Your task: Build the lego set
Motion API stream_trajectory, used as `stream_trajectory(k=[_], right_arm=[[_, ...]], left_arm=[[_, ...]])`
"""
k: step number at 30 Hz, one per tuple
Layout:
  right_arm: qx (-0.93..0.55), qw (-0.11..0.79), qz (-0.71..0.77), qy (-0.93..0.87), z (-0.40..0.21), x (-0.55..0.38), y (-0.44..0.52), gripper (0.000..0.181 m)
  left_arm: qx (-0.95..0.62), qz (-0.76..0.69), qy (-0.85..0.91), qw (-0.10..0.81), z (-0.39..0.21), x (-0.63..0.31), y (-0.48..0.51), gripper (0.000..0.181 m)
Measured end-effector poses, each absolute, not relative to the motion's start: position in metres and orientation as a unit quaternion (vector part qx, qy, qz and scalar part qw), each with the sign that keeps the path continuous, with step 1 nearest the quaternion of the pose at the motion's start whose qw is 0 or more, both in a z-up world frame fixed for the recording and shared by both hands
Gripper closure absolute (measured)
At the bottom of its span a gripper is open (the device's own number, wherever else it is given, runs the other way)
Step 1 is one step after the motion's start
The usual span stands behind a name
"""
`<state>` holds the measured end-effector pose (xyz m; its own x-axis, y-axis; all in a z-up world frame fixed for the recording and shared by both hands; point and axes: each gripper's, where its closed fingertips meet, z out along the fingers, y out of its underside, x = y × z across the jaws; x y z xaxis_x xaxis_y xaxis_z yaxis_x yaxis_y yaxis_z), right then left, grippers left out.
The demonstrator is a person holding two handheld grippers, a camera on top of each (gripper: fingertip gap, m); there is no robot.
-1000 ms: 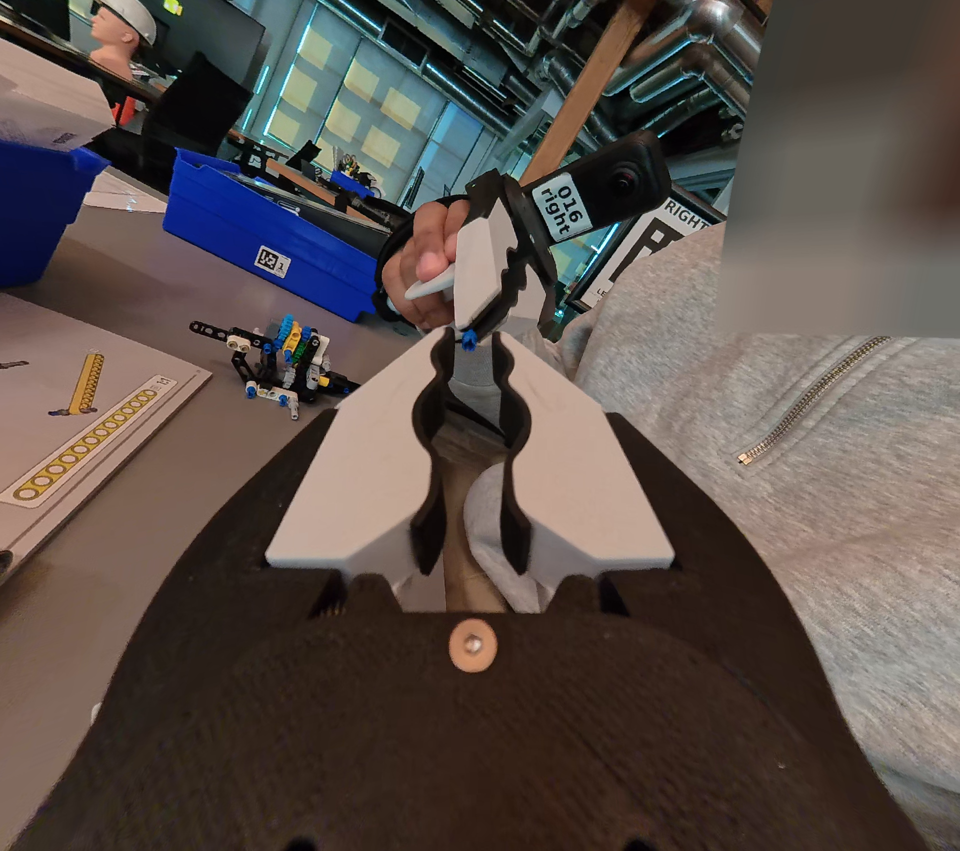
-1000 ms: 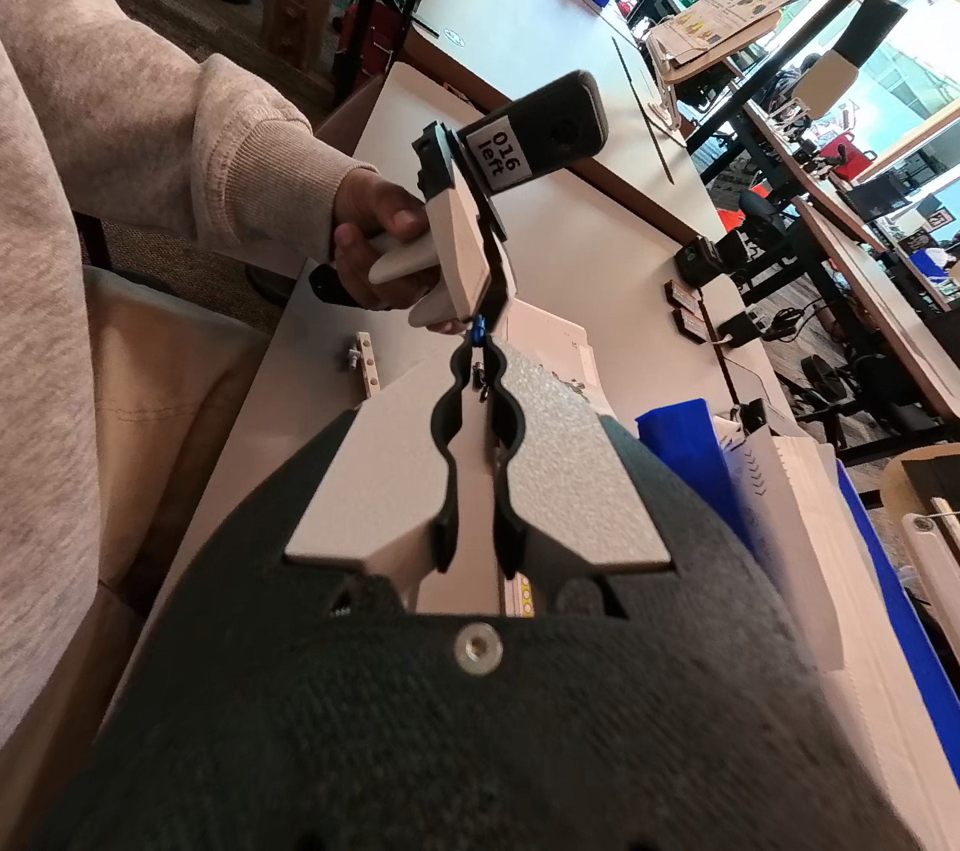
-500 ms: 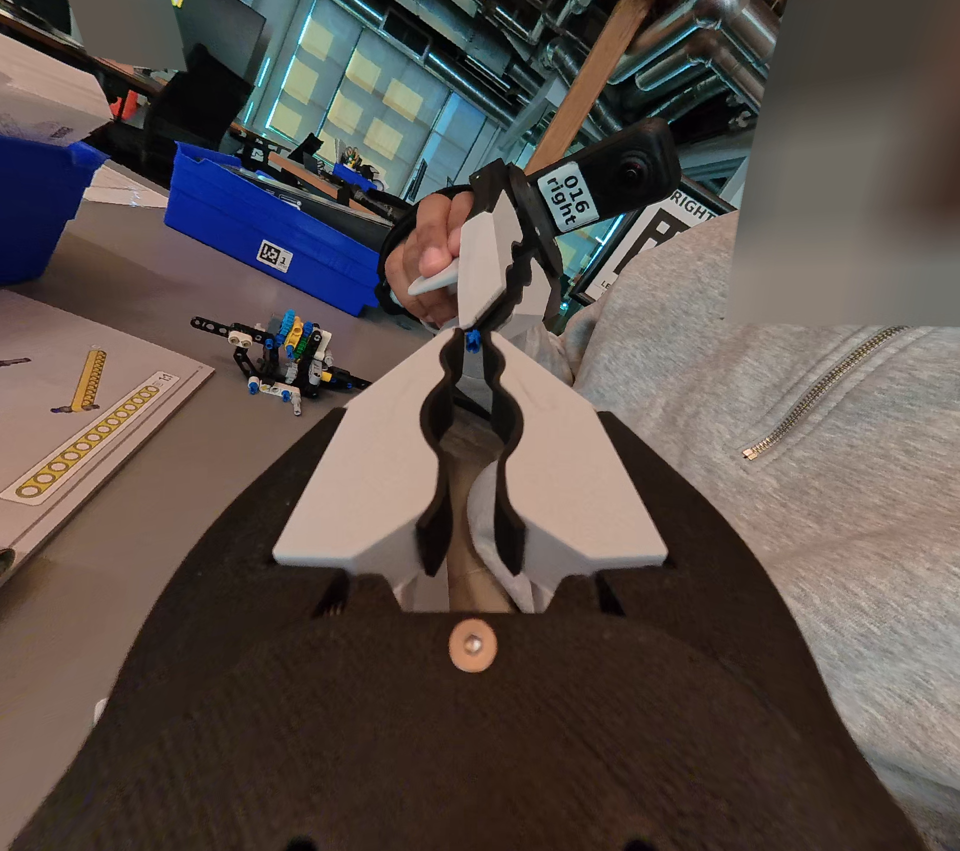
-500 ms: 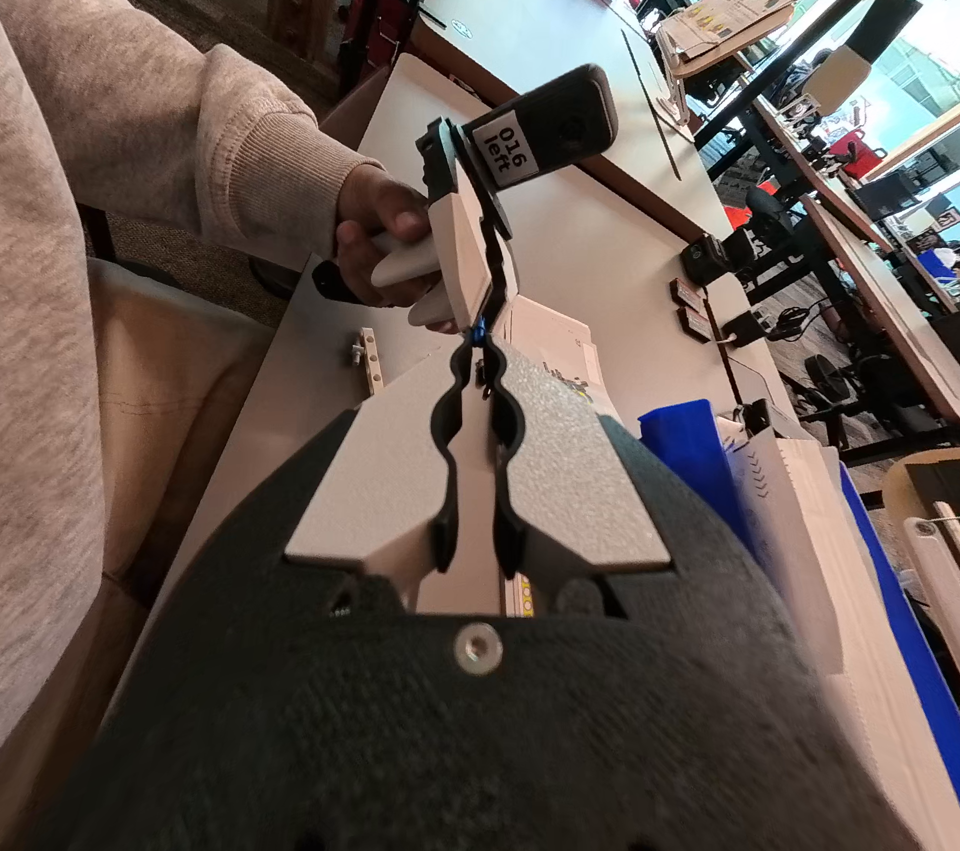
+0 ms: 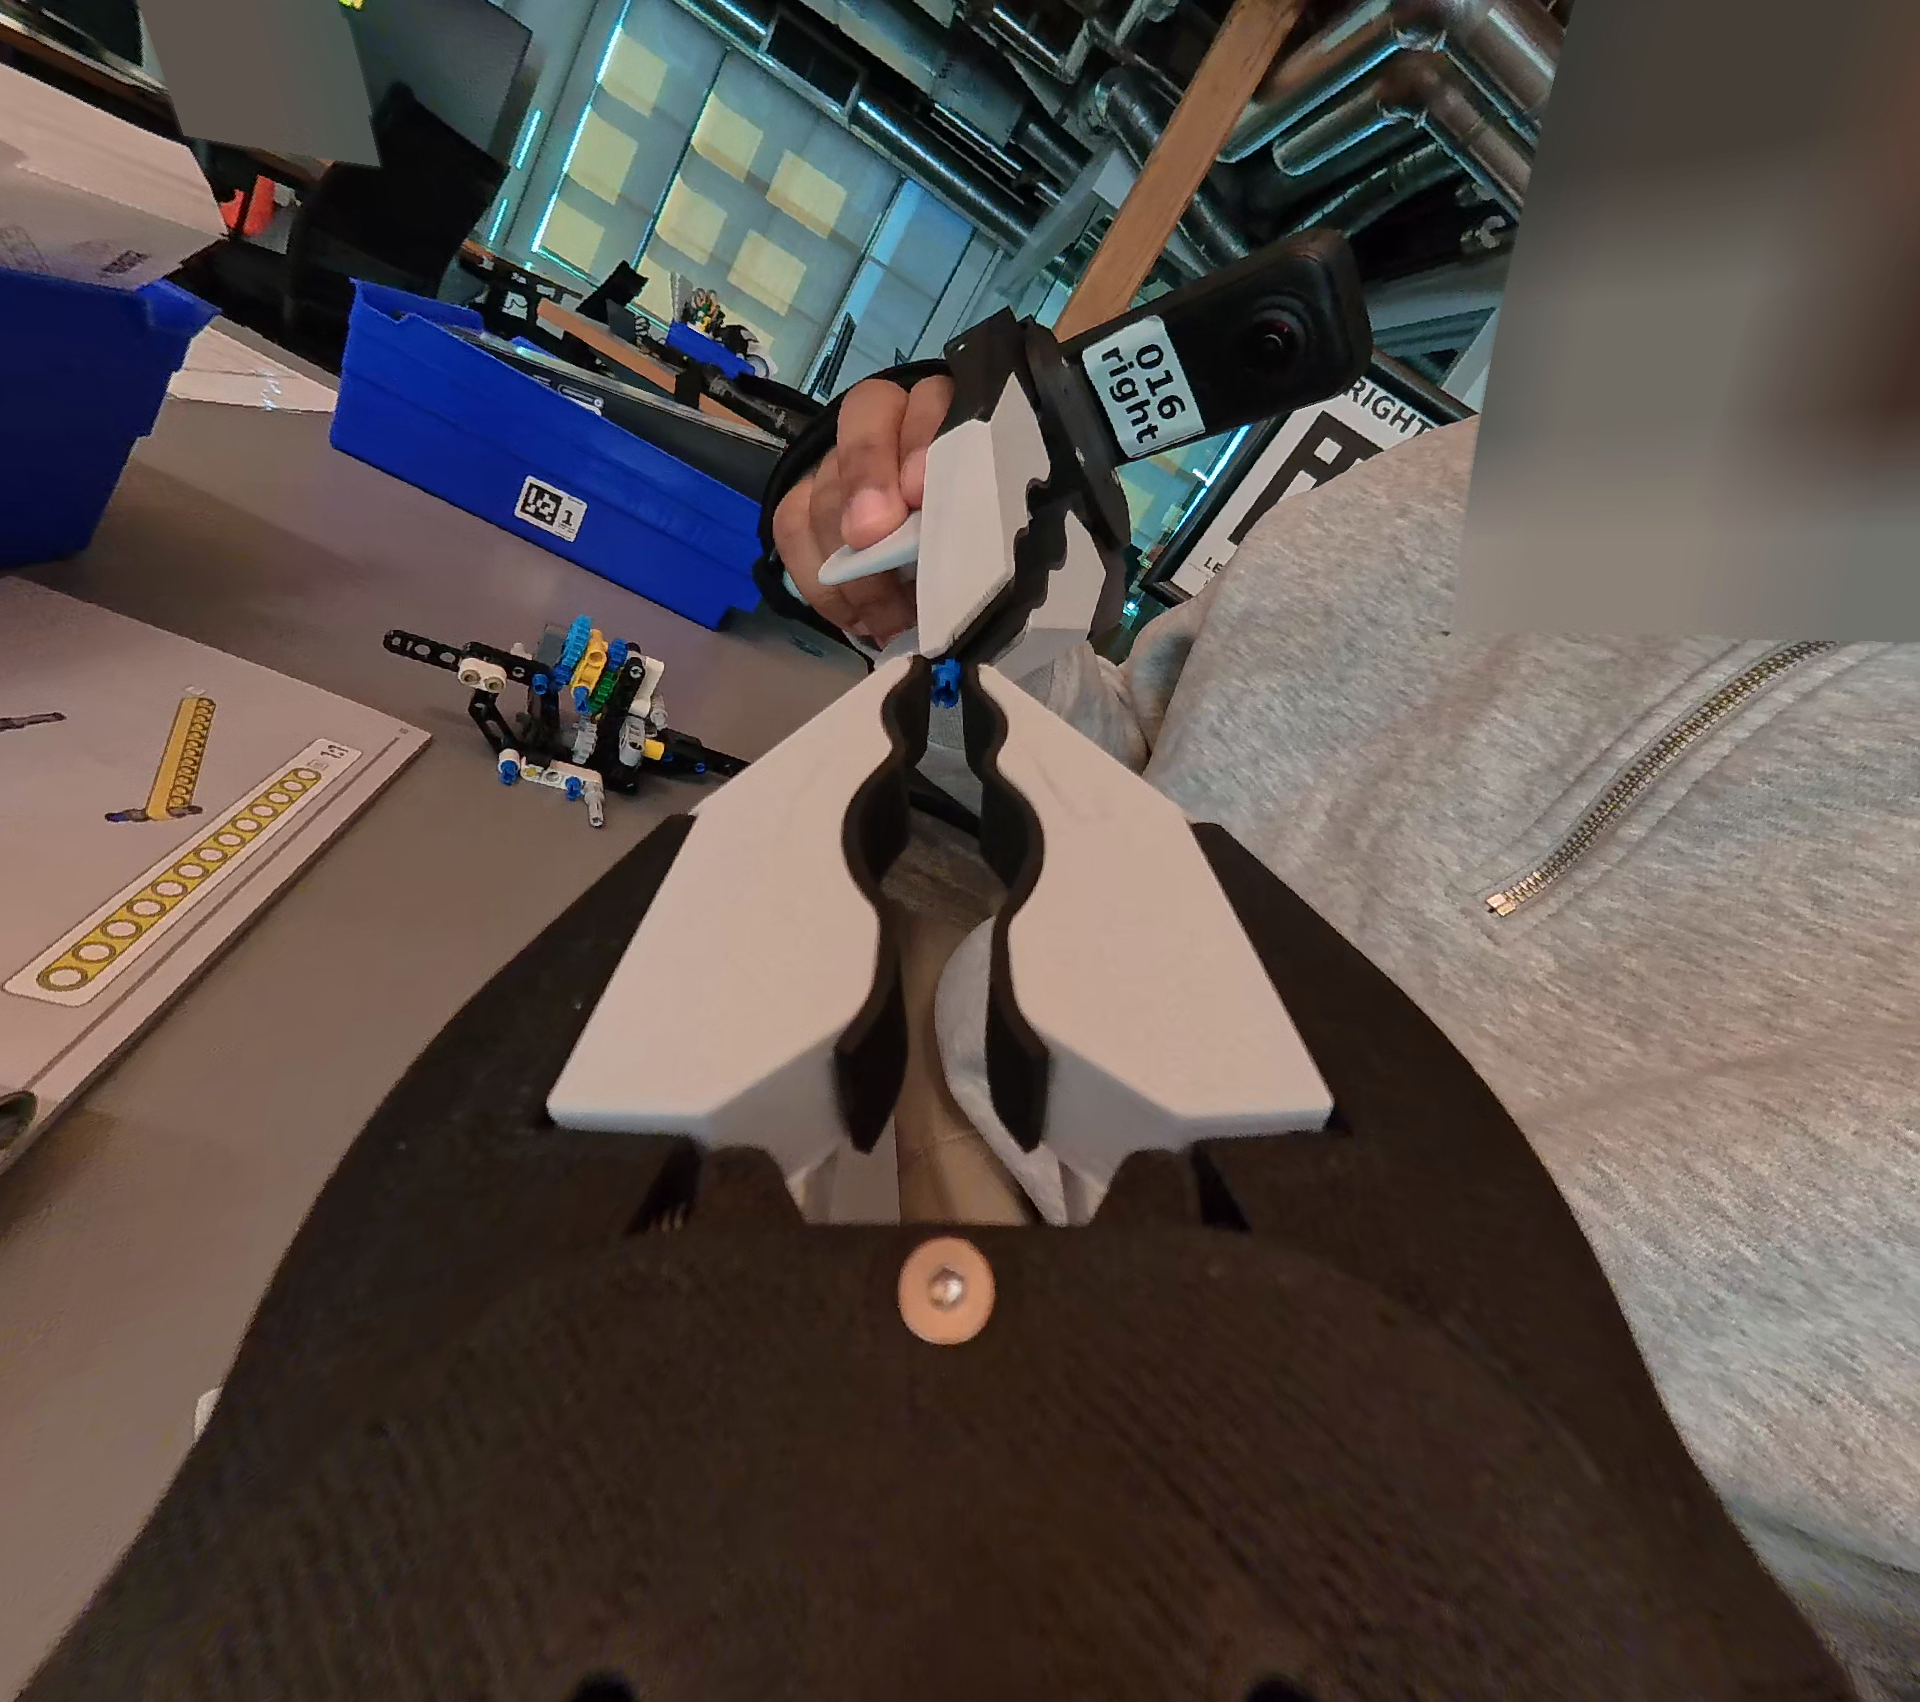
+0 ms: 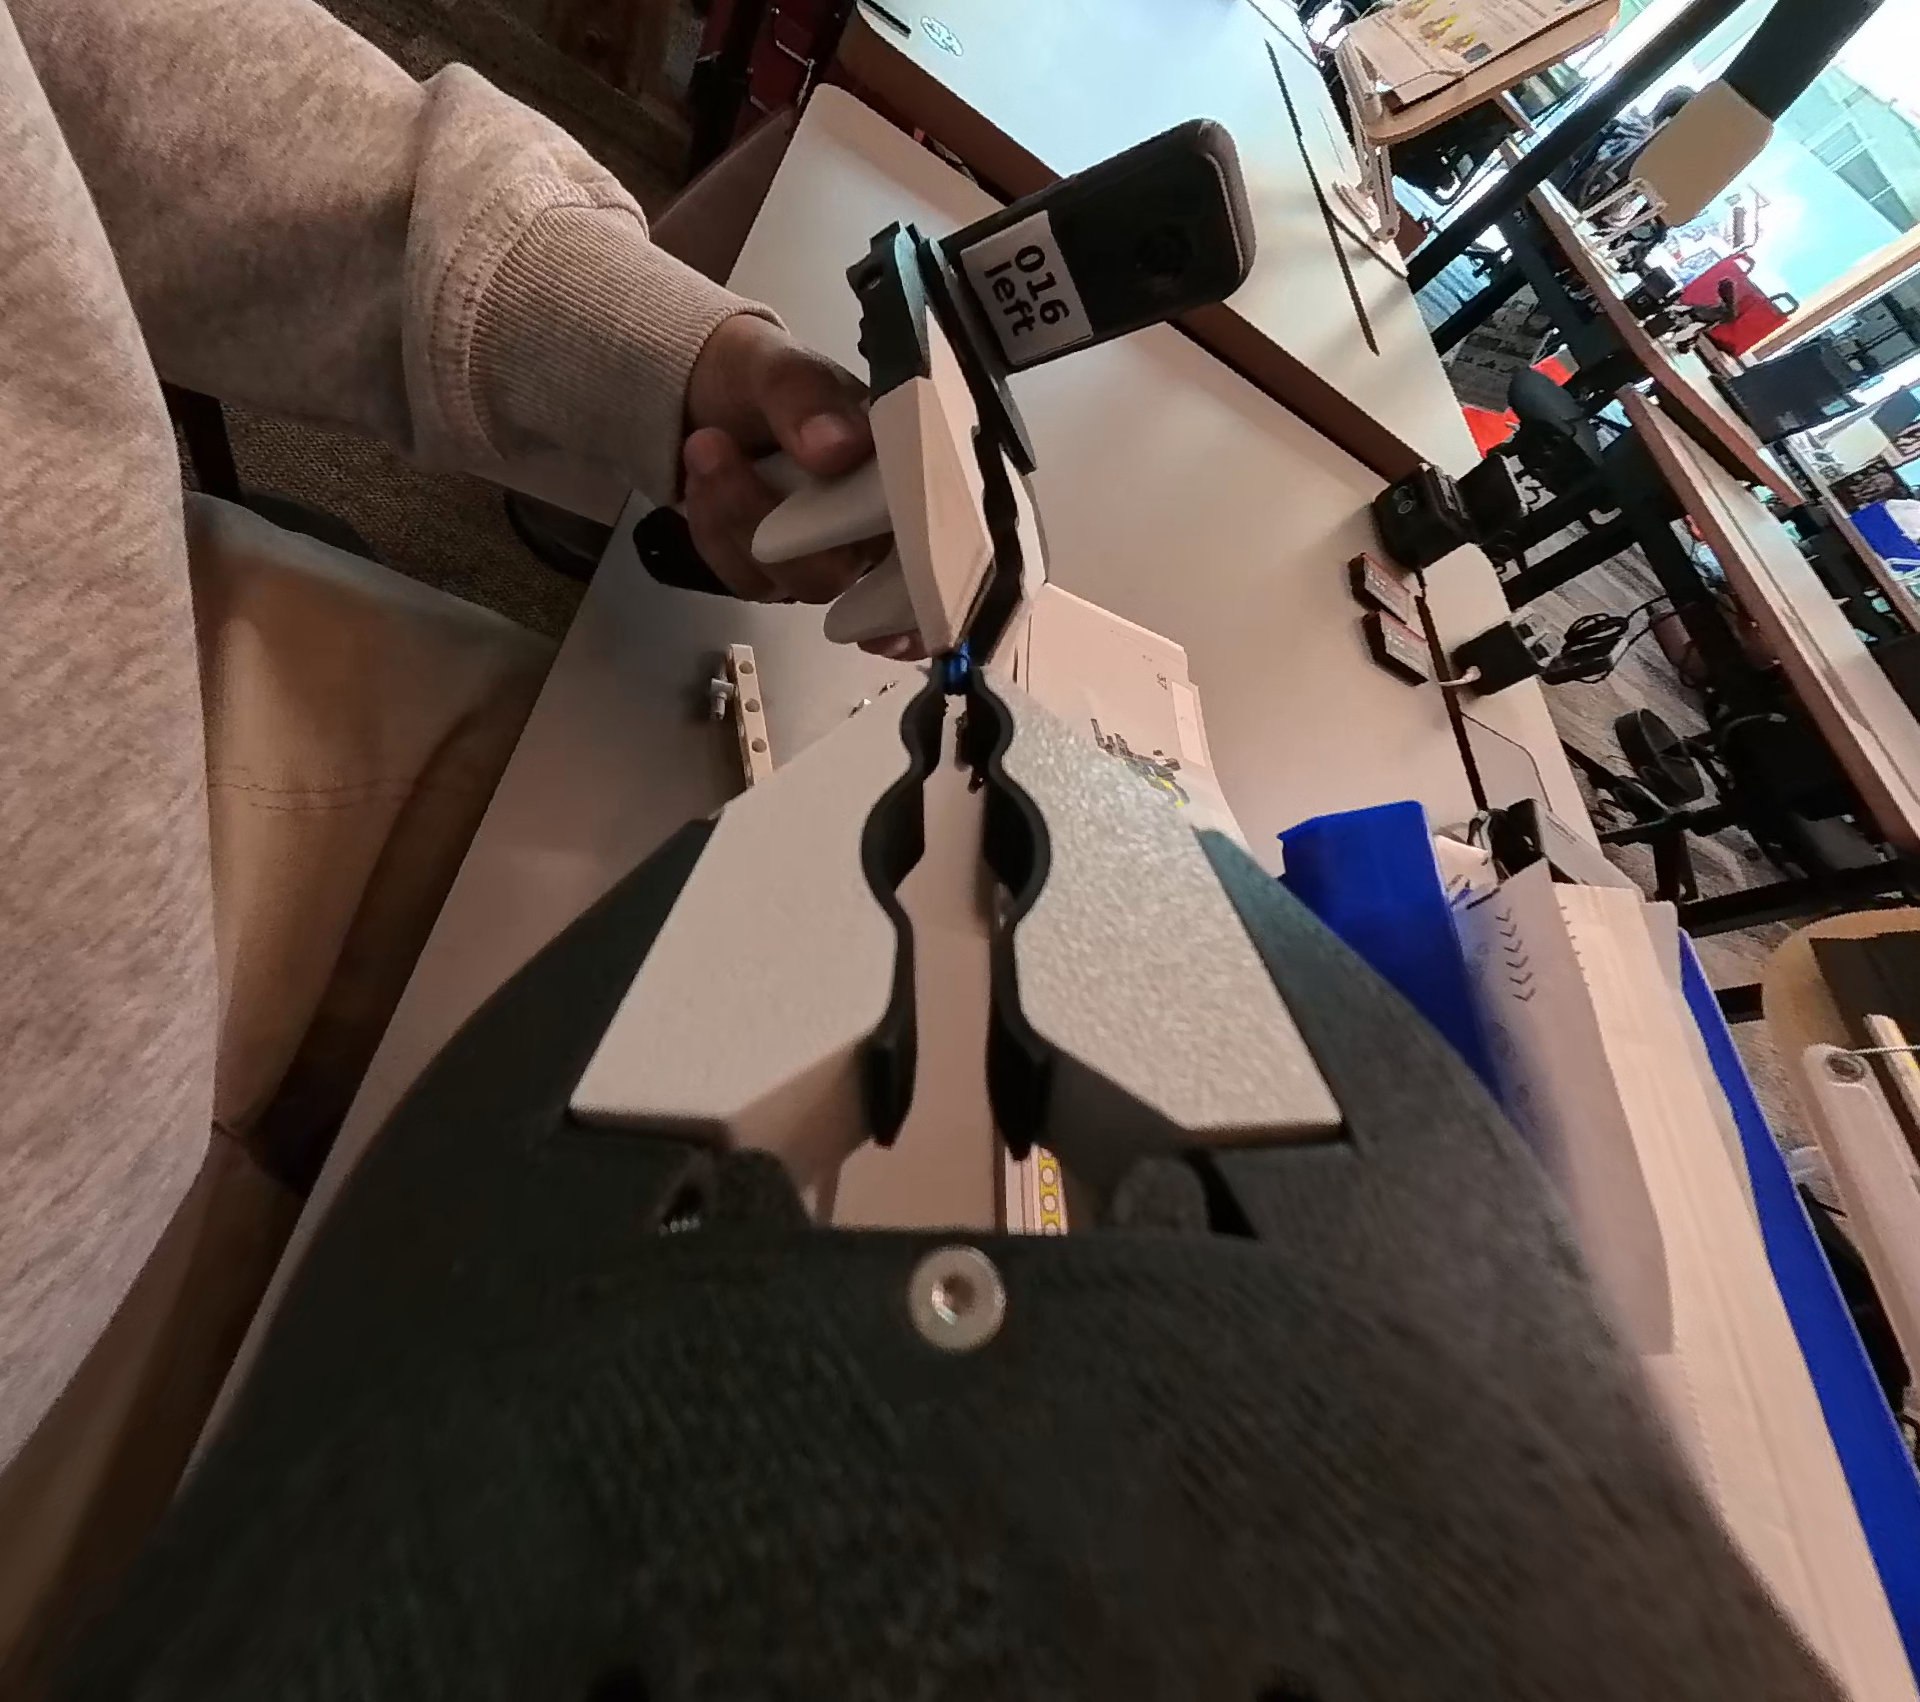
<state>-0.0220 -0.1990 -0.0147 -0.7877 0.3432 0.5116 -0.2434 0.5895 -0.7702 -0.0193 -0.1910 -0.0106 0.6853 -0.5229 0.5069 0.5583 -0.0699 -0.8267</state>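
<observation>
At nine o'clock in the left wrist view the instruction sheet point(image 5: 177, 831) lies flat, its near corner pointing at the half-built lego model point(image 5: 566, 717), which sits at about ten o'clock on open grey table point(image 5: 312, 572) — bare surface on all sides of it. Behind it, toward eleven o'clock, a blue bin point(image 5: 540, 447) stands along the far table edge, well apart from the model.

At centre, the left gripper point(image 5: 940, 684) and the right gripper point(image 5: 948, 653) meet tip to tip in the air above the person's lap, off the table's near edge. A small blue lego pin point(image 5: 943, 684) sits between the tips where they touch. The left tongs are drawn narrow, their tips nipping the pin; the right tongs are also closed down at the pin, though which pair bears it I cannot tell. At three o'clock, a grey zipped sweatshirt point(image 5: 1558, 925) crowds close.

In the right wrist view the pin point(image 6: 952, 673) shows at twelve o'clock — a second blue bin point(image 6: 1382, 904) flanks the right gripper point(image 6: 952, 696) at three o'clock.
</observation>
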Motion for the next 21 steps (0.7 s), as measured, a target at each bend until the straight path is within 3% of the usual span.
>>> stream_trajectory(k=[21], right_arm=[[-0.032,0.322,0.452,-0.831,-0.0153,-0.0221,-0.1990,0.179]], left_arm=[[-0.620,-0.393,-0.011,0.679,-0.0132,-0.0182,-0.1906,0.178]])
